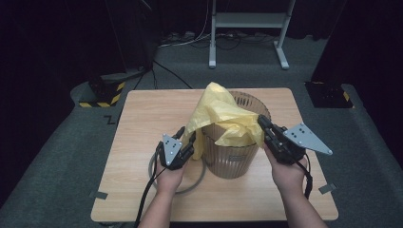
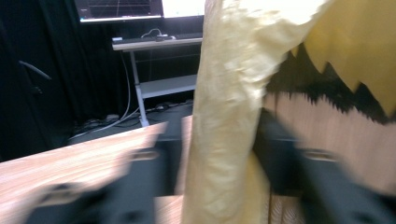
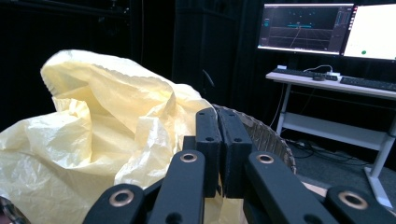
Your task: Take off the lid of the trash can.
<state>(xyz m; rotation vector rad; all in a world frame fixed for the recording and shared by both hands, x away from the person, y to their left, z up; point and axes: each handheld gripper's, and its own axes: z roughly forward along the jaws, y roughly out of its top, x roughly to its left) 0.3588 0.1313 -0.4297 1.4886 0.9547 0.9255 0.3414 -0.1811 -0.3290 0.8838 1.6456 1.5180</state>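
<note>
High view: yellow bin liner (image 1: 223,116) draped half over the ribbed wastebasket (image 1: 233,154) mid-tabletop (image 1: 142,118). Right gripper (image 1: 264,125) clamped shut on its near edge; left gripper (image 1: 186,136) spread wide around a hanging fold (blurred). Risk: uneven pulling tears the thin film or tips the basket.

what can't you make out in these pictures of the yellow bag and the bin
- Inside of the bin: high view, covered by the yellow bag.
- Left gripper jaws: left gripper view, motion-blurred, bag strip between them; grip unclear.
- Whether the right gripper pinches bag film: right gripper view, jaws together, contact hidden.
</note>
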